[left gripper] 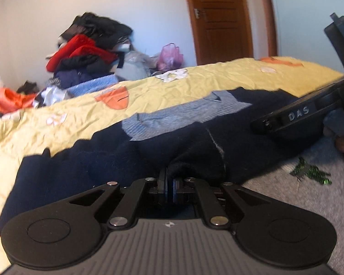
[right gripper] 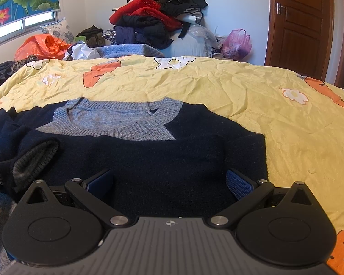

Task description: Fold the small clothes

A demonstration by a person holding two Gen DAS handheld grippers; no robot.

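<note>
A navy sweater (right gripper: 172,158) with a grey-blue knit collar (right gripper: 117,121) lies flat on the yellow bedspread (right gripper: 240,96), hem toward me. My right gripper (right gripper: 169,183) is open, its blue pads (right gripper: 239,184) spread over the sweater's lower edge. My left gripper (left gripper: 168,183) is shut on a bunch of the navy sweater (left gripper: 149,146) at its near edge. The right gripper's body (left gripper: 293,116) shows at the right of the left wrist view. A sleeve with a grey cuff (right gripper: 34,160) is folded onto the sweater's left side.
A tall pile of clothes (right gripper: 158,16) stands at the far side of the bed, with an orange bag (right gripper: 41,45) and a pink bag (right gripper: 237,42). A wooden door (right gripper: 302,25) is at the right. Grey carpet (left gripper: 309,197) lies below the bed edge.
</note>
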